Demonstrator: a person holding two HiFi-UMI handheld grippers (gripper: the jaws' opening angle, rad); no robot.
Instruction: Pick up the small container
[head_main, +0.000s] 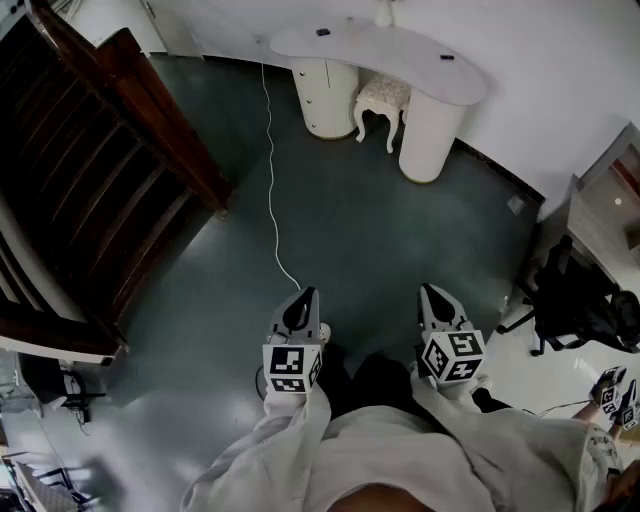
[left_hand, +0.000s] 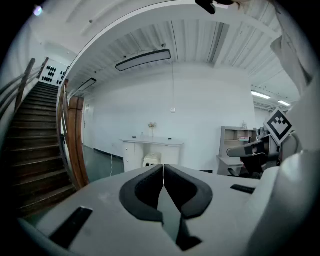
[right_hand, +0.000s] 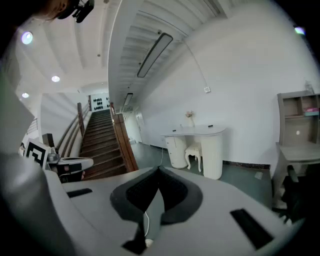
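Observation:
No small container can be made out with certainty; two small dark items (head_main: 322, 32) lie on the far white desk (head_main: 390, 50). My left gripper (head_main: 300, 300) and right gripper (head_main: 432, 292) are held side by side at waist height over the dark green floor, both pointing toward the desk. In the left gripper view the left gripper (left_hand: 163, 167) has its jaws pressed together with nothing between them. The right gripper (right_hand: 159, 170) in its own view is likewise shut and empty. The desk (right_hand: 195, 132) stands several steps ahead.
A dark wooden staircase (head_main: 90, 180) rises on the left. A white stool (head_main: 382, 100) sits under the desk, and a white cable (head_main: 270, 170) runs across the floor toward me. A black office chair (head_main: 575, 300) and a shelf unit (right_hand: 297, 120) stand at the right.

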